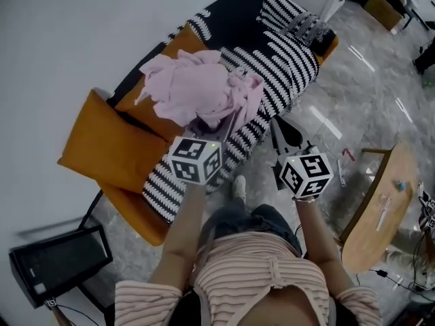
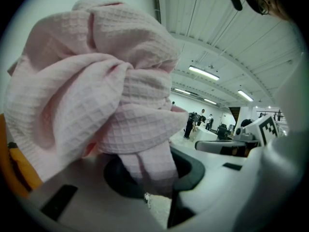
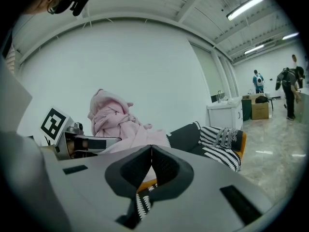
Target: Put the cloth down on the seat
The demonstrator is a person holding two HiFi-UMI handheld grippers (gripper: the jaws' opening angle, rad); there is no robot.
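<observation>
A crumpled pink waffle cloth (image 1: 197, 87) hangs in the air over the seat, a long orange sofa (image 1: 146, 229) draped with a black-and-white striped throw (image 1: 272, 66). My left gripper (image 1: 214, 124) is shut on a lower fold of the cloth (image 2: 101, 91), which bunches up above the jaws and fills most of the left gripper view. My right gripper (image 1: 277, 129) hovers beside it over the sofa's front edge, shut with nothing between its jaws. The right gripper view shows the cloth (image 3: 116, 117) at left, held by the left gripper (image 3: 82, 141).
An orange cushion (image 1: 109, 148) leans at the sofa's near end. A round wooden table (image 1: 380, 209) with small items stands at right. A black box (image 1: 61, 257) sits on the floor at lower left. A white cabinet (image 3: 227, 112) stands beyond the sofa.
</observation>
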